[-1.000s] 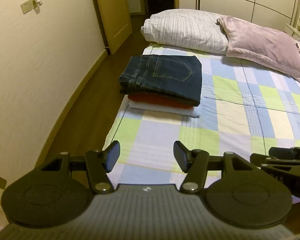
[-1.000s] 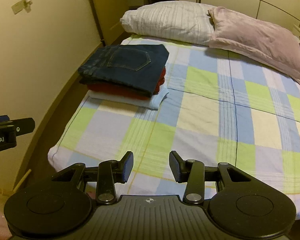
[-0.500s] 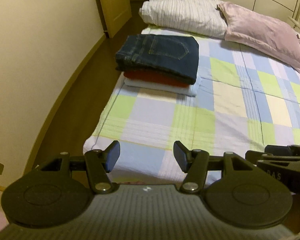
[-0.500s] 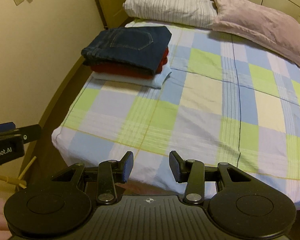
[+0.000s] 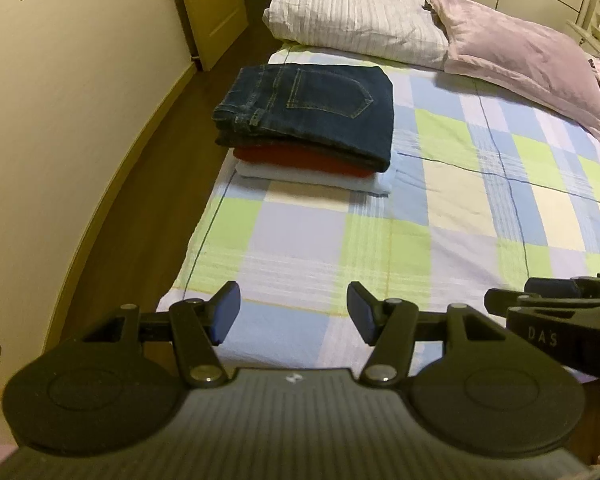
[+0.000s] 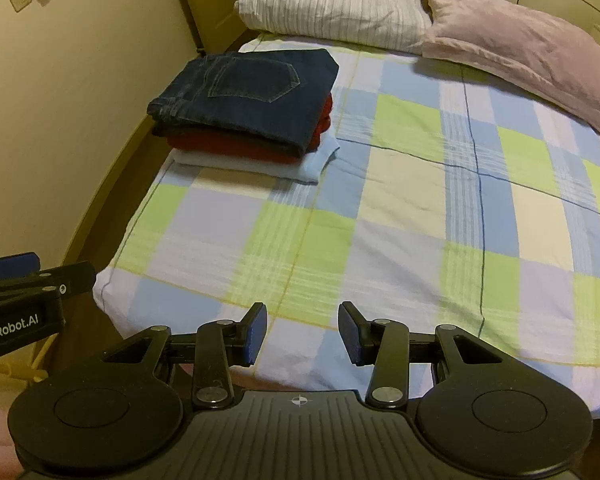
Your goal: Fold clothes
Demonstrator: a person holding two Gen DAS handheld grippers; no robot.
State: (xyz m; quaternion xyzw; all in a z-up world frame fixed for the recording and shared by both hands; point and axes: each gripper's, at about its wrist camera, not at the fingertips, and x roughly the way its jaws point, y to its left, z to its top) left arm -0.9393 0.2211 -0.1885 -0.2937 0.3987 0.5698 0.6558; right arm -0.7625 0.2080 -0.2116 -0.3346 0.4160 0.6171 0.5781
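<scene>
Rectangular denim jeans atop flat red and white folds on checked cotton sheet; both tools' jaws apart, empty.

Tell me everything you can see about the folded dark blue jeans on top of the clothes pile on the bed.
The folded dark blue denim jeans lie flat as the top layer of a neat stack, directly on a folded red garment, which rests on a folded white garment. A back pocket with tan stitching faces up, and the waistband with belt loops sits at the left end. The stack stands near the left edge of the checked bedsheet, short of the pillows. Neither gripper touches it.
</scene>
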